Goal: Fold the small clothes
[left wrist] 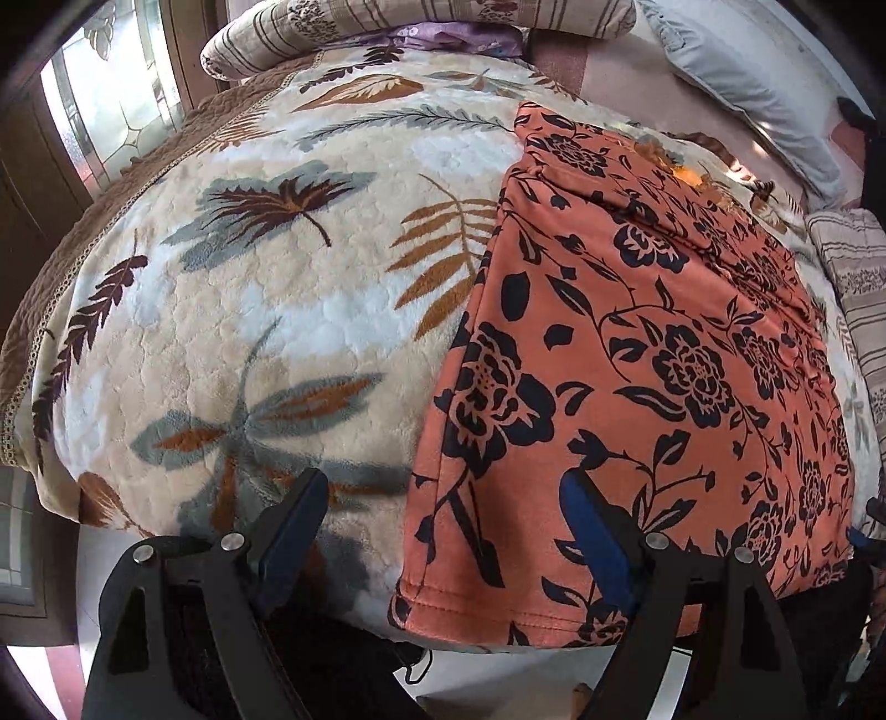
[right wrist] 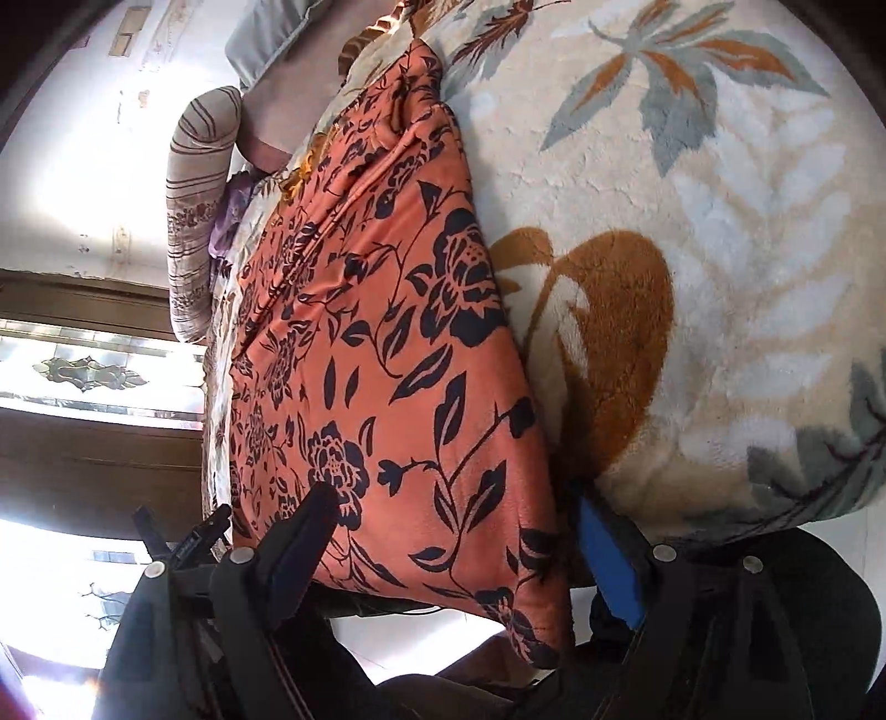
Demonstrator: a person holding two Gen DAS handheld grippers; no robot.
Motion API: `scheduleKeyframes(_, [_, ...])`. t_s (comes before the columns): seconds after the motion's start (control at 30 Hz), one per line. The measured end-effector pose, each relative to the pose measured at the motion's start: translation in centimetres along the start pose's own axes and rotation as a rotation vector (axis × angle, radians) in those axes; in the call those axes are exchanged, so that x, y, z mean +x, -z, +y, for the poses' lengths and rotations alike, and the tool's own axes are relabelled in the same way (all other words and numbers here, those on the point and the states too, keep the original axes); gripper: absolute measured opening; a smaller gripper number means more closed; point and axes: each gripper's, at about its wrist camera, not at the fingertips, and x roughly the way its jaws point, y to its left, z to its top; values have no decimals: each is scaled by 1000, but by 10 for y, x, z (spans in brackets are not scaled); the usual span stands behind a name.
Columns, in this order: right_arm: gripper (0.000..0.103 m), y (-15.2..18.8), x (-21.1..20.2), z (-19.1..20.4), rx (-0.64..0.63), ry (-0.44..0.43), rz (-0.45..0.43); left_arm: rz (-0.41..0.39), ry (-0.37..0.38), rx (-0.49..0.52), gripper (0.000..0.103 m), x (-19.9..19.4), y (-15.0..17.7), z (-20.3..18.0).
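An orange garment with a black flower print [left wrist: 637,343] lies flat on a leaf-patterned fleece blanket [left wrist: 288,299], its hem at the bed's near edge. My left gripper [left wrist: 448,498] is open; its left finger hangs over the blanket, its right finger over the garment's near left corner. In the right wrist view the garment [right wrist: 387,343] lies lengthwise. My right gripper [right wrist: 454,509] is open and straddles the garment's near right corner, with the cloth between its fingers. The right finger [right wrist: 609,559] sits at the garment's edge over the blanket [right wrist: 692,249].
Striped bolsters [left wrist: 421,22] and a grey pillow [left wrist: 736,83] lie along the bed's far side. A window with patterned glass [left wrist: 105,94] is at the left. The bed's near edge drops to a pale floor [left wrist: 498,681].
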Motion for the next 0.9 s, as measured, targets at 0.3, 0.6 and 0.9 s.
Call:
scheduleKeyframes(0.3, [86,7,7,7,-20,-27,12,12,-49,32,86,2,6,-7])
scheduleKeyframes(0.6, [87,5,8,2,-32,-39,20,82,-11,-14,86,17,18,8])
scheduleKeyframes(0.9, [84,4,9,6,-53,-19,52,102,2,1,86,22,29,15])
